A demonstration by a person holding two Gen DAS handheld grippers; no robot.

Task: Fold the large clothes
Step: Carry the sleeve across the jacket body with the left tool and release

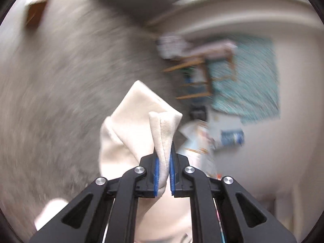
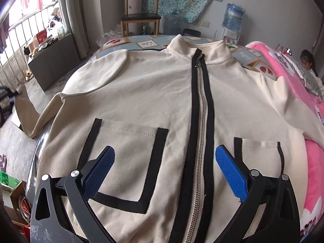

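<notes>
- Left tongs [image 1: 163, 162]: pinching a cream fabric fold [image 1: 141, 121], lifted.
- Right tongs [image 2: 165, 172]: spread above cream zip-front jacket with black trim [image 2: 162, 93], flat on bed [image 2: 255, 58].
- Risk — fold slipping from thin pinch, bunching.

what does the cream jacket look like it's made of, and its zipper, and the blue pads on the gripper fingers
Cream jacket: soft matte knit, likely fleece or brushed cotton; it creases softly and shows no sheen. Zipper: silvery, glinting teeth suggest metal, flanked by black fabric tape. Blue pads: a fine grid texture and dull finish suggest rubber or soft plastic; I can't tell which.
</notes>
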